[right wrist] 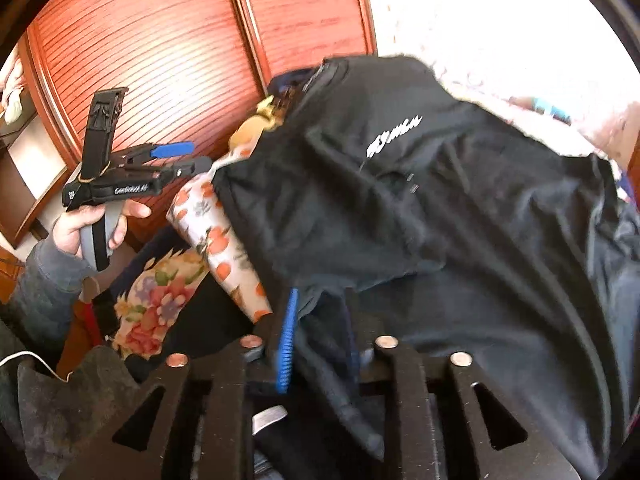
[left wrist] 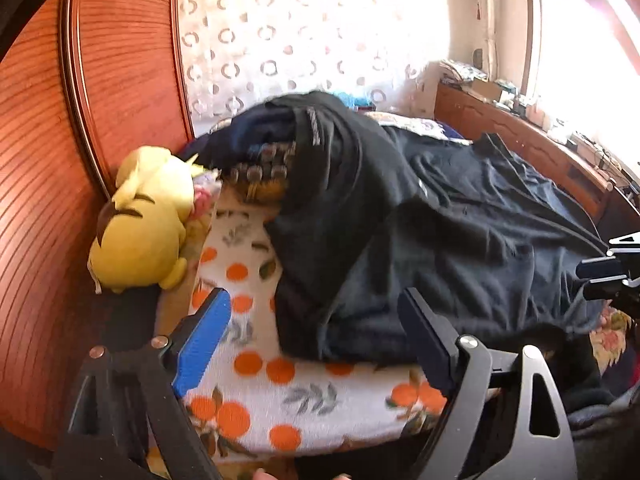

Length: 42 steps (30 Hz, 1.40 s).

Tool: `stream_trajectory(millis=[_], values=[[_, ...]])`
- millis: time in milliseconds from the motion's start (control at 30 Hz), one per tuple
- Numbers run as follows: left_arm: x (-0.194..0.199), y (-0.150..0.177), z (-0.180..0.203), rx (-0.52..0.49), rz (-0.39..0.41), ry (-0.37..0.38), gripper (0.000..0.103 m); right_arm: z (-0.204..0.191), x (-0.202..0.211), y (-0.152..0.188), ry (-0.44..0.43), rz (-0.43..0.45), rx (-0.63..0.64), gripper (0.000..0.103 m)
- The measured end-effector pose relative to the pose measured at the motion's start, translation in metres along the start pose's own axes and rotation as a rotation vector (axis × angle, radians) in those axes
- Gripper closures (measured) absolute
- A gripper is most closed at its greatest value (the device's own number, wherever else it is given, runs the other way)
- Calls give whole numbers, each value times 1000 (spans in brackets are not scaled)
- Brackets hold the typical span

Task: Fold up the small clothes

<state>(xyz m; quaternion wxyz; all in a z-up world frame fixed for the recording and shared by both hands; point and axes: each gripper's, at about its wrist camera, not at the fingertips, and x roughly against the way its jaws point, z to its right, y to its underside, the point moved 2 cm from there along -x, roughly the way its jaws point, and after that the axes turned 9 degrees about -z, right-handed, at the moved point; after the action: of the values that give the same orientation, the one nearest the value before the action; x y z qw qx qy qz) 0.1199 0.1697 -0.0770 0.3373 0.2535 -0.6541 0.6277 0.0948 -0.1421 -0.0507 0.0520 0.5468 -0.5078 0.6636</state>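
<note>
Left wrist view: the left gripper (left wrist: pixel 316 332) is sitting at the bottom of the frame with its blue pads spread wide and nothing between them, only the orange-print blanket (left wrist: pixel 256 396) showing below. The black shirt (left wrist: pixel 360 200) is lying heaped across the middle, its edge draping down over a dark blue blanket (left wrist: pixel 500 232) that is filling the right side. A yellow plush toy (left wrist: pixel 140 224) is resting at the left against the reddish wooden wardrobe (left wrist: pixel 36 200). A patterned curtain (left wrist: pixel 300 40) is glowing at the top, and part of the right gripper (left wrist: pixel 612 272) is peeking in at the right edge.

Right wrist view: the right gripper (right wrist: pixel 320 344) is at the bottom centre, its jaws standing partly apart with dark fabric bunched between them; blur is making it impossible to tell whether the pads are pressing on it. The black shirt (right wrist: pixel 440 200), with white lettering, is filling the centre and right. At the left a hand (right wrist: pixel 92 228) in a grey sleeve (right wrist: pixel 44 288) is holding the left gripper (right wrist: pixel 188 158) in front of the wardrobe (right wrist: pixel 160 40).
</note>
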Motion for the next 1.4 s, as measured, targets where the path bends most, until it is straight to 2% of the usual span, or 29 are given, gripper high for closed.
stream_trajectory(millis=[33,100,167,333,567,667,767,1000,1067,1200,1400], values=[[-1,-6,3,0,10,0,17,2,3,-2,12,13,3,60],[-5,-18,7,-6,11,-17,15,9,7,-9,49,37,11,57],[-12,-30,14,-16,5,-40,15,10,10,-16,73,51,18,56],[-33,-53,35,-50,-19,-29,15,30,7,-42,120,114,10,56],[-49,-77,61,-86,-32,-27,15,48,-3,-73,150,148,18,56],[-54,-90,62,-83,-58,15,16,59,-9,-89,152,157,10,56],[-56,-106,59,-88,-71,47,19,71,-18,-112,147,170,0,56],[-59,-151,36,-67,-72,112,19,94,-55,-160,135,173,14,56],[-65,-166,25,-68,-69,107,19,100,-69,-172,127,171,18,56],[-82,-201,2,-57,-80,99,27,114,-100,-191,102,145,23,56],[-116,-254,-23,-48,-123,110,35,138,-123,-201,82,118,2,56]])
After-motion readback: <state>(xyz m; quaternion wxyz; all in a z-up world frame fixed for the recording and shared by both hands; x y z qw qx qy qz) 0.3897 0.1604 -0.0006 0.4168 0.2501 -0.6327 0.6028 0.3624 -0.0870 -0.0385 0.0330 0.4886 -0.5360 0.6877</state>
